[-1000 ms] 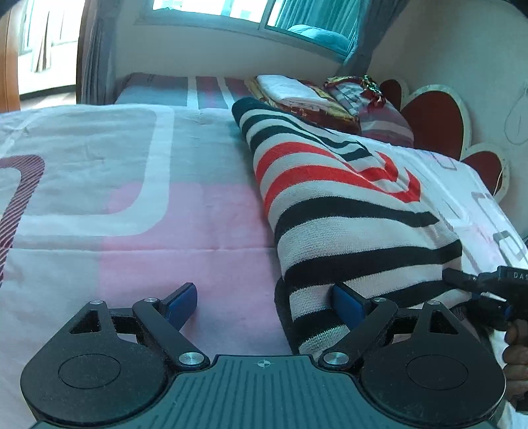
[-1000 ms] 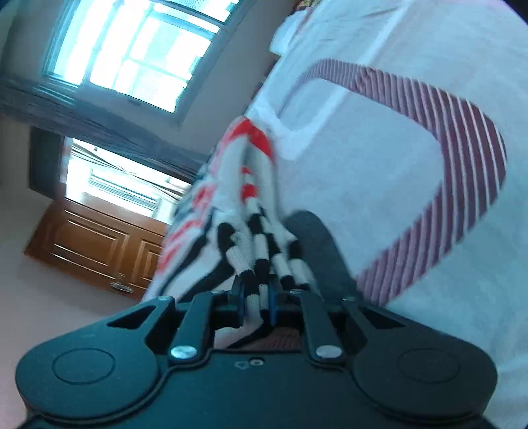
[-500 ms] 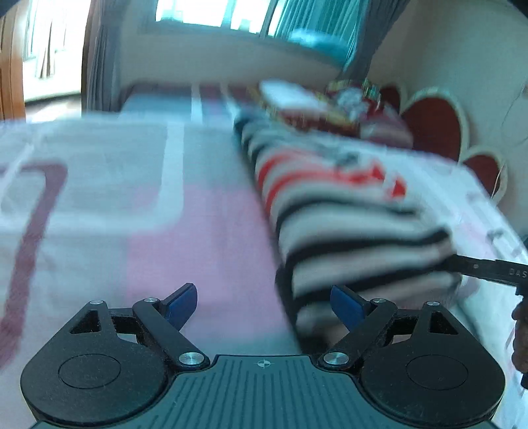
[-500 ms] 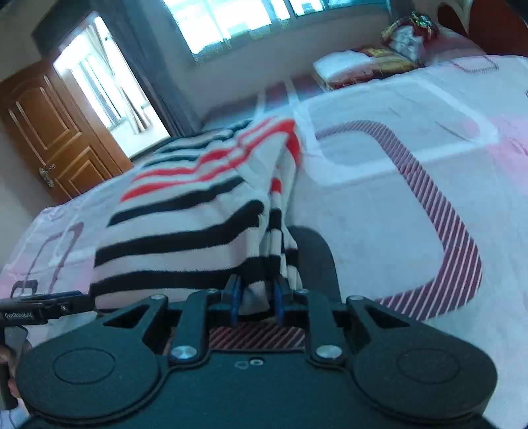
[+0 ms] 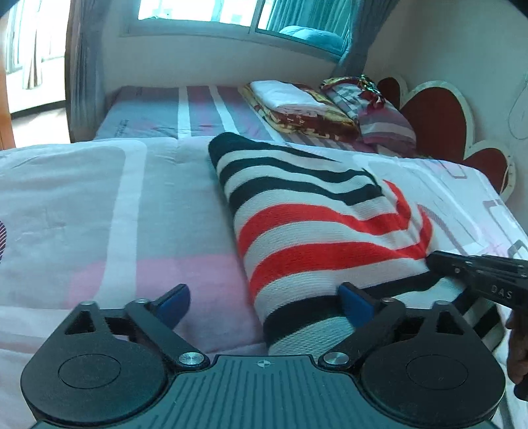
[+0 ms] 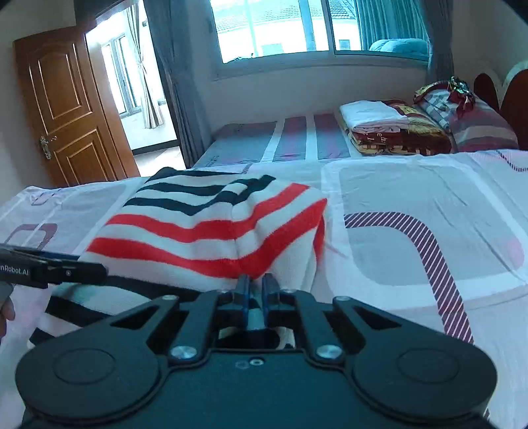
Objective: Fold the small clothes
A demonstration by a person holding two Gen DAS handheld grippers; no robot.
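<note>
While the striped sweater (image 5: 316,227) lies folded lengthwise on the bed sheet (image 5: 99,211), both grippers sit at its near end. The left gripper (image 5: 264,298) has its jaws spreading wide & opening further; its left blue pad (image 5: 173,298) hovers over the pink patch of sheet, its right blue pad (image 5: 354,298) is over the black-and-white hem, w/ the sweater's near-left corner lying between the two fingers, no squeeze on it. The right gripper (image 6: 255,287) has its fingers drawn nearly together, w/ a bit of the sweater's lower edge pinched between the blue pads; fabric shows in the narrow gap & behind the fingers. In the left wrist view the right gripper's black nose comes in from the right edge, touching the knit near the red stripes, w/ part of a hand (image 5: 518,349) behind it. In the right wrist view the left gripper's black finger enters from the left, just over the sweater's left side. The sweater runs away from the cameras: black stripes far, red stripes mid, black again near. Further back sit a stack of folded bedding (image 6: 389,132) & a striped pillow (image 6: 475,122) by the red heart-shaped headboard (image 5: 439,118). A window (image 6: 297,29) spans the far wall; a brown wooden door (image 6: 69,105) stands open at left.
</note>
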